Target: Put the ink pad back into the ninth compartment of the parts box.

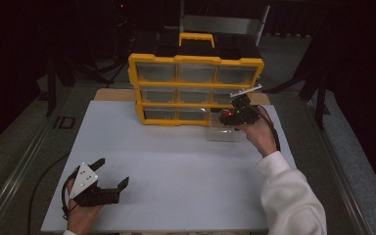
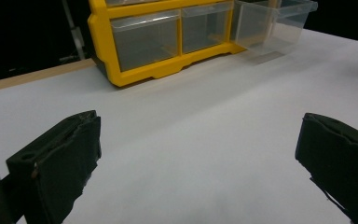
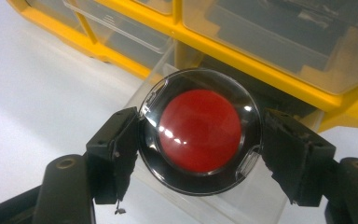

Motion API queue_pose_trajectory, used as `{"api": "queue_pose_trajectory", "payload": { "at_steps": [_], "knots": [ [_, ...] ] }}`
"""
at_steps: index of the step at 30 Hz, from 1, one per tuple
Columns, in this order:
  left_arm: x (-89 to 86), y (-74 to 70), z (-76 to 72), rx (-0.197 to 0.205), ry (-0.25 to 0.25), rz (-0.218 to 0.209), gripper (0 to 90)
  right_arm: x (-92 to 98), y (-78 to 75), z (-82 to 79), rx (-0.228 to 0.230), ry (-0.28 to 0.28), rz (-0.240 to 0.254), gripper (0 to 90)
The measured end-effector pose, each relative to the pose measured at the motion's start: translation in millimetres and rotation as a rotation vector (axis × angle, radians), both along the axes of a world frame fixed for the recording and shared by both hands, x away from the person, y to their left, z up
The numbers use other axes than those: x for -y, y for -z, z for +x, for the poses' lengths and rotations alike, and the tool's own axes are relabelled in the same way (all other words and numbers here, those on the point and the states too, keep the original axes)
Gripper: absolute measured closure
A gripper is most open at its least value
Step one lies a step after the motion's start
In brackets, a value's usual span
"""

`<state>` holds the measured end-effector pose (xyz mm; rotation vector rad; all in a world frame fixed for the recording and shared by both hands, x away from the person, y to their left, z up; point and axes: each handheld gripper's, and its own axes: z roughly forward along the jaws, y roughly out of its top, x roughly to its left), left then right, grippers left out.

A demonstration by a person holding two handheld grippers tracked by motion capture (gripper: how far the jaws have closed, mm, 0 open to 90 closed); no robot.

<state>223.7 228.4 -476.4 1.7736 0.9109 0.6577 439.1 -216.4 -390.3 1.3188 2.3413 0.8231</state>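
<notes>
A yellow organiser (image 1: 196,90) with clear drawers stands at the back of the white table (image 1: 176,166). Its bottom right drawer (image 1: 221,131) is pulled out onto the table, also seen as the clear drawer (image 2: 272,23). My right gripper (image 1: 232,117) hangs over that drawer, shut on a round black button with a red dome (image 3: 200,130). The pads (image 3: 121,149) press its rim from both sides. My left gripper (image 1: 111,172) rests near the front left of the table, open and holding nothing, its jaws far apart around bare table (image 2: 196,154).
The organiser (image 2: 158,42) has a yellow carry handle (image 1: 196,38) on top. A wooden board edge (image 1: 110,94) shows behind the white table. Dark floor and black stands surround the table. A white sleeve (image 1: 289,196) reaches in at the front right.
</notes>
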Motion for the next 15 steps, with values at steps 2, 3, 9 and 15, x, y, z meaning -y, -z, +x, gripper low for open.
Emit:
{"api": "queue_pose_trajectory", "payload": {
  "at_steps": [2,3,9,15],
  "knots": [
    [0.1,-0.1,-0.1,0.001,0.000,0.000,0.4,0.7,0.8,0.4,-0.002,0.005,-0.002,29.5],
    [0.1,-0.1,-0.1,0.001,-0.001,0.000,0.4,1.0,1.3,0.6,-0.003,0.008,-0.003,29.5],
    [0.1,-0.2,-0.2,0.001,-0.001,0.000,0.4,3.4,4.2,2.4,-0.018,0.014,-0.002,29.5],
    [0.2,-0.3,-0.2,0.001,0.000,0.002,0.4,5.5,7.5,3.8,-0.026,0.029,-0.013,29.5]
  ]
}}
